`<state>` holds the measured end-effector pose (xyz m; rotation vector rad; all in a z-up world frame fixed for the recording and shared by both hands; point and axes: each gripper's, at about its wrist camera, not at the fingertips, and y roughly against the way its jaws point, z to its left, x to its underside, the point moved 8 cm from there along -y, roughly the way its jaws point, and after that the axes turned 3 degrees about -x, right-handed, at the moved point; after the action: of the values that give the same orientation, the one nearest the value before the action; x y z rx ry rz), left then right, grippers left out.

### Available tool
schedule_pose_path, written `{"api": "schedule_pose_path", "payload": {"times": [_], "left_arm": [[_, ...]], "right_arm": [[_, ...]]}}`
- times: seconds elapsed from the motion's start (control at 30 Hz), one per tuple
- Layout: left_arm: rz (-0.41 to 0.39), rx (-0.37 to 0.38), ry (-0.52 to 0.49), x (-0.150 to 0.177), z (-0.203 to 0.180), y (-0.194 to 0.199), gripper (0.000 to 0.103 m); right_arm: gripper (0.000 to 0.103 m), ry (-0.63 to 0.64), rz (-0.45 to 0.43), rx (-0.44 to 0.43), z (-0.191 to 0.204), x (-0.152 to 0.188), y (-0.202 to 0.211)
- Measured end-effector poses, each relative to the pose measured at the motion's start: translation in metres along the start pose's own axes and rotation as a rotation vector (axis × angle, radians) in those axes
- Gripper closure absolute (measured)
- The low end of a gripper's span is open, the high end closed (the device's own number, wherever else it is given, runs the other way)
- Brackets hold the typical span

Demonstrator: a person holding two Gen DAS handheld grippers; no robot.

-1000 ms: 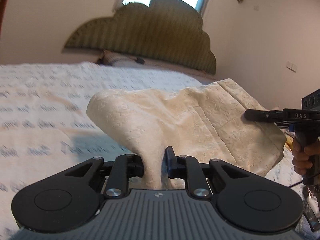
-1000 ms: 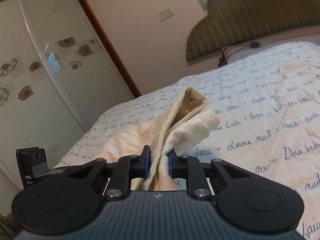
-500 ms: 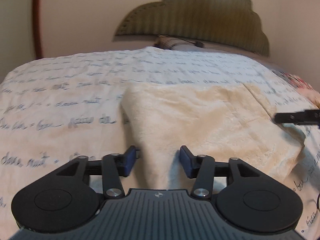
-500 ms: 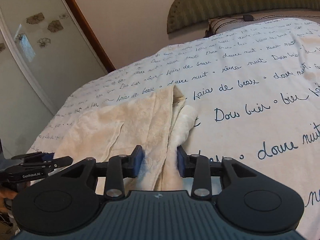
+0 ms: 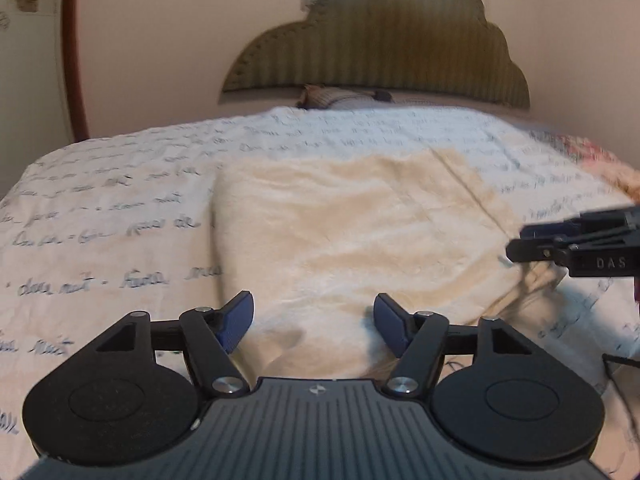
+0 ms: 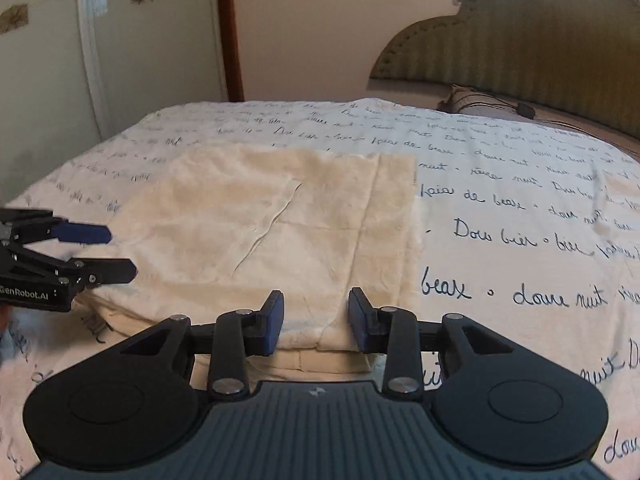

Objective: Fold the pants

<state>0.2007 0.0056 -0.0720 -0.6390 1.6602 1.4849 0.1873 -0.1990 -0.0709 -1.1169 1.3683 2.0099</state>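
Pants (image 6: 280, 232) lying flat, long axis spanning both grippers; left gripper (image 5: 314, 326) widening, right gripper (image 6: 316, 322) apart, neither clamping.

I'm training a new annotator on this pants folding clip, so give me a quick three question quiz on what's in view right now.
1. True or false: the cream pants lie flat on the bedspread.
2. What is printed on the bedspread? A) flowers B) handwriting-style words C) stripes
3. Is the right claw pinching the pants?

Key:
1. True.
2. B.
3. No. Its pads stand apart, and the near edge of the pants lies between them unpinched.
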Motion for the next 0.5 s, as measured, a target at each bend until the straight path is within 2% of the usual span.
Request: {"api": "schedule_pose_path", "payload": {"times": [0.1, 0.17, 0.23, 0.3, 0.33, 0.4, 0.47, 0.5], "left_arm": [[-0.050, 0.004, 0.036, 0.003, 0.007, 0.032, 0.030], [-0.042, 0.027, -0.001, 0.012, 0.001, 0.042, 0.028], [-0.020, 0.026, -0.080, 0.027, -0.010, 0.045, 0.027], [-0.028, -0.032, -0.161, 0.036, -0.015, 0.043, 0.027], [-0.030, -0.093, -0.188, 0.038, -0.013, 0.037, 0.027], [-0.045, -0.177, -0.198, 0.037, -0.006, 0.032, 0.027], [-0.039, -0.191, -0.166, 0.036, 0.002, 0.028, 0.021], [-0.022, -0.194, -0.146, 0.037, 0.007, 0.024, 0.022]], "right_arm": [[0.064, -0.050, -0.057, -0.041, 0.010, 0.003, 0.025], [0.063, -0.073, -0.072, -0.078, 0.022, 0.008, 0.033], [0.063, -0.097, -0.072, -0.085, 0.028, 0.015, 0.036], [0.063, -0.113, -0.065, -0.089, 0.034, 0.024, 0.034], [0.063, -0.117, -0.060, -0.089, 0.035, 0.027, 0.033], [0.063, -0.115, -0.045, -0.082, 0.038, 0.032, 0.030], [0.063, -0.100, -0.039, -0.075, 0.039, 0.034, 0.028], [0.063, -0.097, -0.034, -0.077, 0.039, 0.033, 0.024]]}}
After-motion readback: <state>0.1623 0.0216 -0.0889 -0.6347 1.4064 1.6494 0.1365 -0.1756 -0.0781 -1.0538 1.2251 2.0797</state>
